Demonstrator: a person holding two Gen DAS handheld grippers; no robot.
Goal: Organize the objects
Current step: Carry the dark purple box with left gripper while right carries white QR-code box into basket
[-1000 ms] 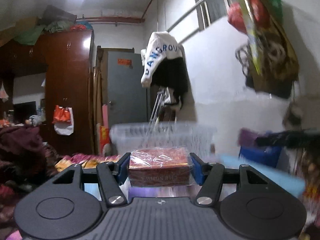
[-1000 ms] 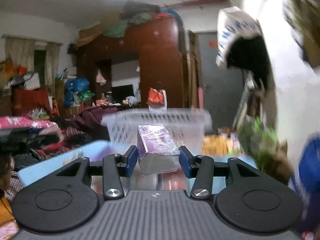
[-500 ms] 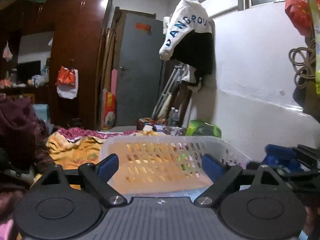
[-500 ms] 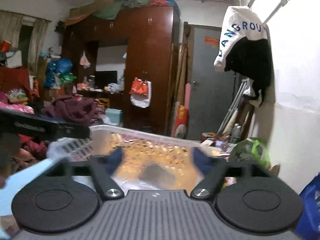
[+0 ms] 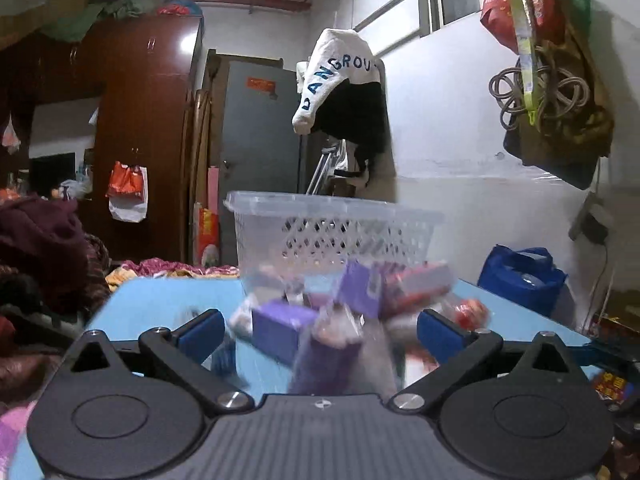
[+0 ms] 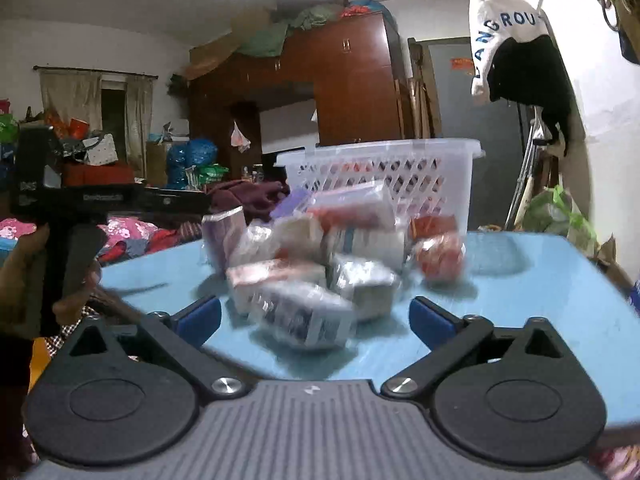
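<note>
Left wrist view: your left tongs (image 5: 320, 334) have their jaws opening, blue pads spread wide and gripping nothing, aimed at a blurred heap of wrapped boxes (image 5: 344, 308) on the light-blue counter (image 5: 160, 300). Purple and red packets make up the heap; finer detail is smeared. Behind the heap stands a clear lattice basket (image 5: 332, 224), upright on the counter, just beside the packets.

Right wrist view: your right tongs (image 6: 316, 316) likewise have their jaws opening, with nothing between the pads. The same heap (image 6: 320, 256) lies just ahead of them, the basket (image 6: 380, 172) behind it. At far left your left hand (image 6: 24, 276) holds the other tool's handle.
</note>
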